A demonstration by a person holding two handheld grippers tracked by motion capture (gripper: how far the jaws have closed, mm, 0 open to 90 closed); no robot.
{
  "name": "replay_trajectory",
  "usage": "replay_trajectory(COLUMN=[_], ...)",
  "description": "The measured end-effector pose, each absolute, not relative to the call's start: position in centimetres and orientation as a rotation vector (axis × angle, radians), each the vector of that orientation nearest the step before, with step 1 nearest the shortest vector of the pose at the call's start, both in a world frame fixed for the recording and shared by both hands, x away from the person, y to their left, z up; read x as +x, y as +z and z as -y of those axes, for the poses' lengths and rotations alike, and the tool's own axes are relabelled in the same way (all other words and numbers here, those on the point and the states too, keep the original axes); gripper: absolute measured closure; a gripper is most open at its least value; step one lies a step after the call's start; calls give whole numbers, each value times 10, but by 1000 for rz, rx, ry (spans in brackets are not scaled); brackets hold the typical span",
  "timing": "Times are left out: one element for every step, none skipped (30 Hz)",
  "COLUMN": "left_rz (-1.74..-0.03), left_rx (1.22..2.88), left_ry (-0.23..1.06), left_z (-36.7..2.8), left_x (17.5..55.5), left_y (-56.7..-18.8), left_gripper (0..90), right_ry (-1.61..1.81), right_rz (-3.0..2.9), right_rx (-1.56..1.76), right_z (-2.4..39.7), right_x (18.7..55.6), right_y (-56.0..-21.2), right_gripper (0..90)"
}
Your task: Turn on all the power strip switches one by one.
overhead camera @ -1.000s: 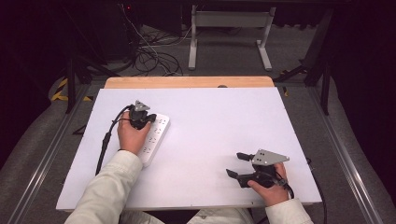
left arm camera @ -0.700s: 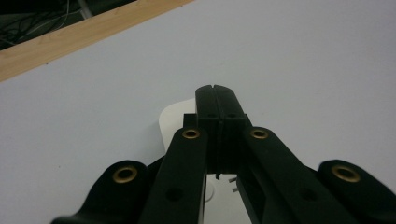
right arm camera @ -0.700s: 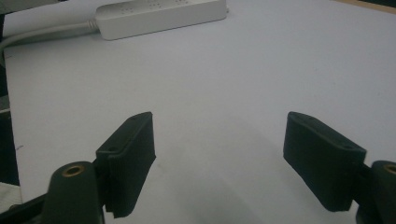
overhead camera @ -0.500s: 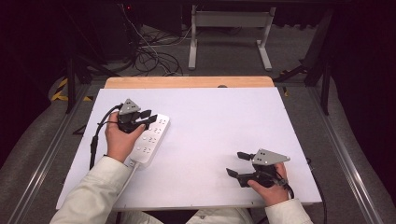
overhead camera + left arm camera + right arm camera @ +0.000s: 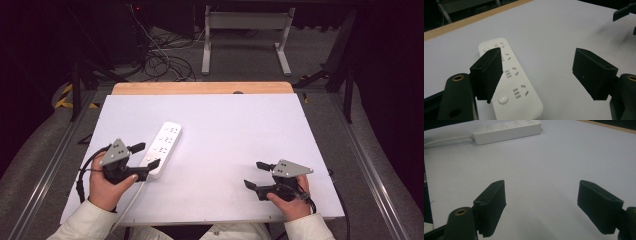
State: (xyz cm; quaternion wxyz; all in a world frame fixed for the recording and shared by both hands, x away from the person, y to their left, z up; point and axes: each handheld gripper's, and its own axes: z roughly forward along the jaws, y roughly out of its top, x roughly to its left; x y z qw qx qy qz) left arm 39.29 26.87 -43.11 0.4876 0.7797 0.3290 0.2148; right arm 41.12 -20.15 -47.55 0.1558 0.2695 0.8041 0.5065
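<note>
1. A wide white rectangular table top (image 5: 225, 145) with a pale wooden strip along its far edge takes up the middle of the high view. A dark floor with tangled black cables lies beyond it at the top of the frame.
2. A long white plastic power strip (image 5: 163, 147) with several rows of sockets lies flat on the left half of the table. It runs on a slant from centre left toward the lower left, and its white cord trails off toward the bottom edge.
3. The left gripper (image 5: 142, 156), black with a grey three-cornered plate on top, sits in a hand at the lower left of the high view, just beside the near end of the power strip. Its jaws have just been opening and now stand wide apart. In the left gripper view the strip lies below and beyond the left jaw, with bare table between the two pads, so nothing is grasped.
4. The right gripper (image 5: 256, 175), of the same make, rests in a hand at the lower right, well apart from the strip. Its jaws are spread and released over bare table.
</note>
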Motion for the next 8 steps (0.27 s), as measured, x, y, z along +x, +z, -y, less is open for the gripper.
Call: replay_trajectory(left_rz=[-798,-782,-773,-762,-758,-760,-766,-777], left_rx=[1878,1874,1871,1869,1874,1870,1865,1853], left_ry=[517,535,550,558,561,551,542,538], left_z=[-272,-276,-278,-281,-283,-285,-287,-289], left_x=[387,381,376,372,370,368,366,366], left_y=[-436,-440,-444,-447,-450,-452,-453,-454], left_gripper=[226,215,206,196,194,194,192,189], right_ry=[1449,1450,1454,1455,1456,1458,1459,1454], right_rz=[-2300,-2298,-2296,-2295,-2294,-2292,-2292,-2293], right_rx=[769,768,772,776,777,780,782,781], right_z=[202,203,203,203,204,204,204,204], right_x=[411,411,411,411,411,411,412,412], right_y=[-475,-475,-475,-475,-475,-475,-476,-476], right_gripper=[235,234,232,230,228,226,223,220])
